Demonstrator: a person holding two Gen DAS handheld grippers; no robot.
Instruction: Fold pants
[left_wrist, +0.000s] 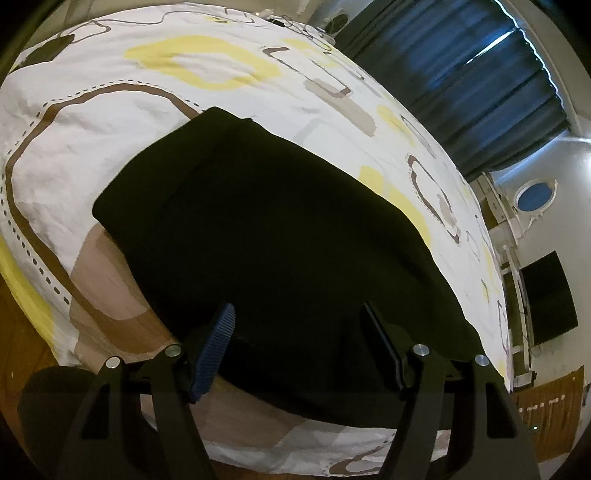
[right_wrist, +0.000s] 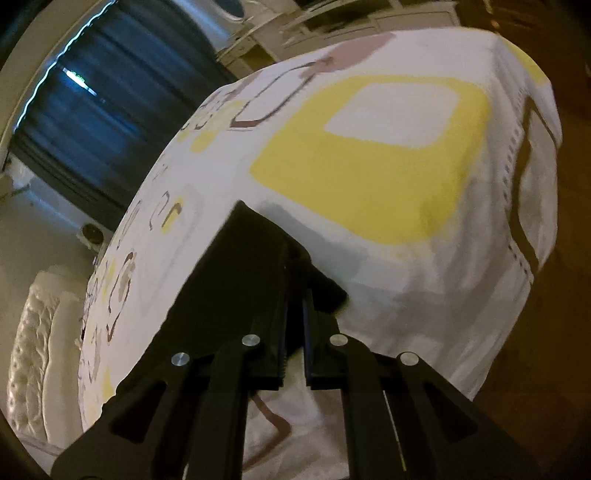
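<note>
One pair of black pants (left_wrist: 266, 236) lying flat in a broad folded slab on the patterned bedspread (left_wrist: 110, 110), left gripper (left_wrist: 299, 332) spread above its near edge, right gripper (right_wrist: 294, 295) pinching black fabric, cloth trailing leftward.

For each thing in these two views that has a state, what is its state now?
black pants: lying on the bed, spread flat, one edge raised in the right claw.
left claw: open, above the pants, holding nothing.
right claw: shut on black fabric.
bed cover: spread, slightly wrinkled.
dark curtains: drawn.
</note>
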